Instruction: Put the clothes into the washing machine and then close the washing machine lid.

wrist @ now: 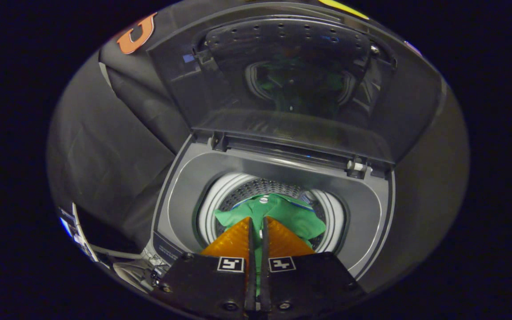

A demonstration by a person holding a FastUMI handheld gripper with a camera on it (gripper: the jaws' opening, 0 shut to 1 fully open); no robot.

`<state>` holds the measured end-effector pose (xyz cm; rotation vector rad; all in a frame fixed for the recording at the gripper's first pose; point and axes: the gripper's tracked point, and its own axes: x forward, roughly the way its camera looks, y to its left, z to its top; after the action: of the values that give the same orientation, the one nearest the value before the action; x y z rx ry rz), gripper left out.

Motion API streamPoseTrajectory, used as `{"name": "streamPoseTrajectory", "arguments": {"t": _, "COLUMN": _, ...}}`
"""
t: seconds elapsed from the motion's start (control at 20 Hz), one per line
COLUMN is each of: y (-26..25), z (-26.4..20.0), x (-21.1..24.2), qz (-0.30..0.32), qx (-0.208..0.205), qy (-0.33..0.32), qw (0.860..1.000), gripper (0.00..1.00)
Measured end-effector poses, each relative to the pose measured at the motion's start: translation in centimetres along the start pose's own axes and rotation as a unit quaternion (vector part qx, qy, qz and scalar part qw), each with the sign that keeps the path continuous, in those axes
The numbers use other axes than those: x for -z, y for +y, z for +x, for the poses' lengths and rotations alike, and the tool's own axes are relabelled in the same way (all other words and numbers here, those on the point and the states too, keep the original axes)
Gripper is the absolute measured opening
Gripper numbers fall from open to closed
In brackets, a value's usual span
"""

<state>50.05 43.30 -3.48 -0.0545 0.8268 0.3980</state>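
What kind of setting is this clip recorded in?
Probably a staged laundry booth, not a home: a top-loading washing machine with its lid raised, a green shirt in the drum, black cloth wall behind. The gripper hangs above, jaws nearly closed.

The booth is dim, lit softly from above. Behind the washing machine [371,209] and to its left hangs a black cloth wall [105,146], creased, with a long diagonal fold running down toward the machine's left side. To the right of the machine the backdrop [434,178] is a plain dark grey, smooth and without folds. Low down at the machine's left front corner a pale cable [114,253] curves across the floor, and just beyond it, further left, stands a thin bright white-and-blue edge [71,226], too small to make out what it is
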Motion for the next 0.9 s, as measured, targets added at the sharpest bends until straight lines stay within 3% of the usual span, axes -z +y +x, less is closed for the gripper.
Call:
{"name": "streamPoseTrajectory", "arguments": {"t": 0.25, "y": -0.3, "z": -0.5, "x": -0.1, "qz": -0.021, "qx": 0.015, "qy": -0.021, "qw": 0.999, "gripper": 0.21}}
{"name": "streamPoseTrajectory", "arguments": {"t": 0.45, "y": -0.7, "z": -1.1, "x": 0.2, "qz": -0.026, "qx": 0.031, "qy": -0.033, "qw": 0.999, "gripper": 0.84}}
{"name": "streamPoseTrajectory", "arguments": {"t": 0.9, "y": -0.9, "z": -4.9, "x": -1.0, "qz": -0.052, "qx": 0.035, "qy": -0.087, "qw": 0.994, "gripper": 0.83}}
